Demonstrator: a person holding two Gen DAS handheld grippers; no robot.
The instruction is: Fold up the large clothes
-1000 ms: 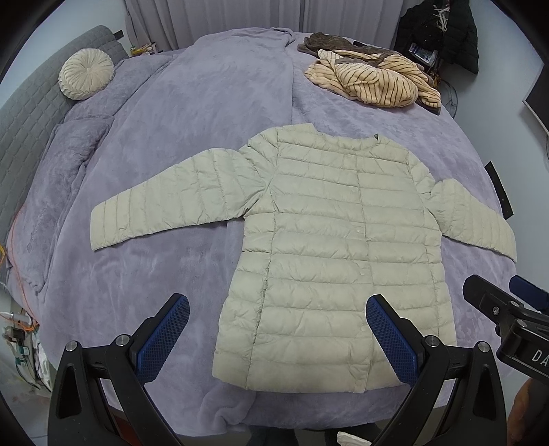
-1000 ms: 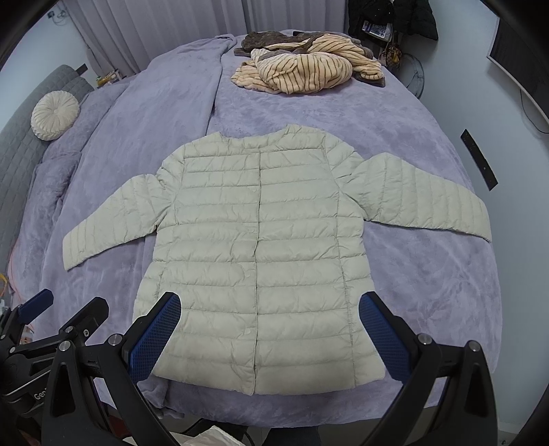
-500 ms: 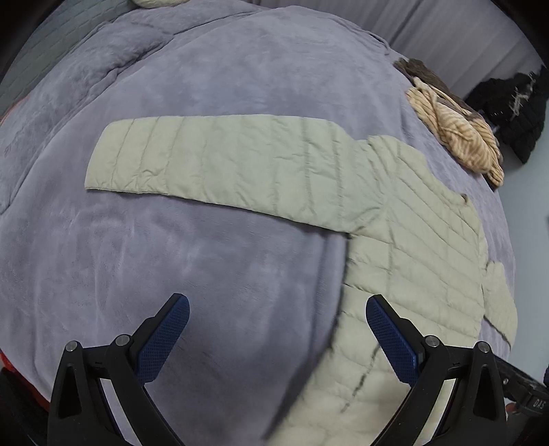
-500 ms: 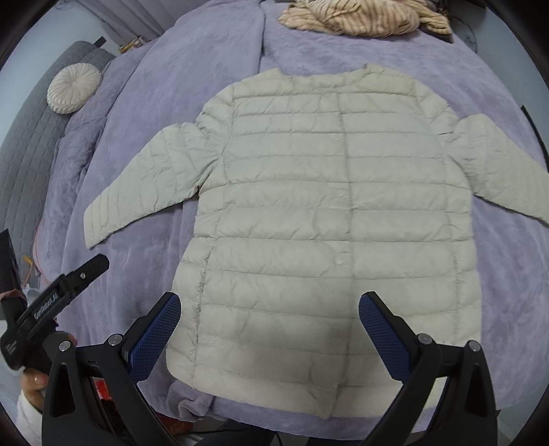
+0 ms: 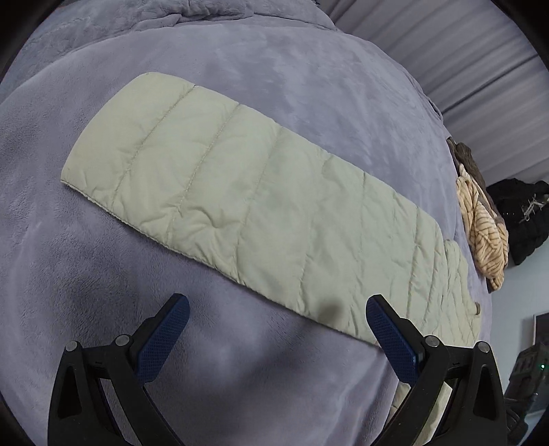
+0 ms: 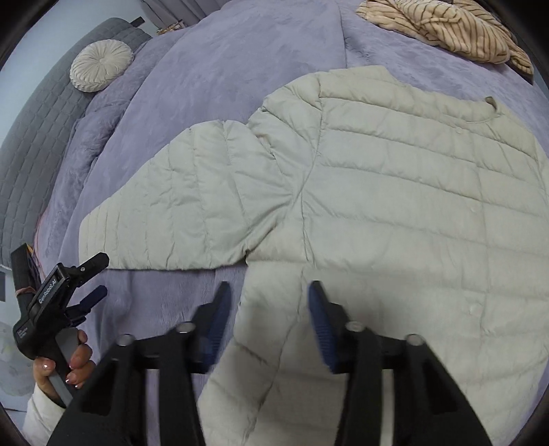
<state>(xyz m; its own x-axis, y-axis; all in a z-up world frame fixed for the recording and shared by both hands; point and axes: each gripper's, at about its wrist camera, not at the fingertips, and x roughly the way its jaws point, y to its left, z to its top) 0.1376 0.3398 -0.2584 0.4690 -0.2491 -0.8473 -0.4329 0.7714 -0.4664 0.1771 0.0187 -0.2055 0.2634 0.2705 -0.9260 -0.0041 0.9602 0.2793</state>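
We work over a bed covered with a lilac plush blanket (image 6: pixel 240 44), a grey quilted headboard (image 6: pixel 37 144) on one side and pleated grey curtains (image 5: pixel 463 61) behind. One pale green quilted jacket (image 6: pixel 394 206) lies flat, front up, its sleeve (image 5: pixel 240 192) stretched out. One round cream cushion (image 6: pixel 101 63) and one striped garment (image 6: pixel 456 31) lie further off. Our left gripper (image 5: pixel 278 332) gapes wide above blanket and sleeve edge. Our right gripper (image 6: pixel 269 319) is closing over the jacket's side edge, not yet pinching.
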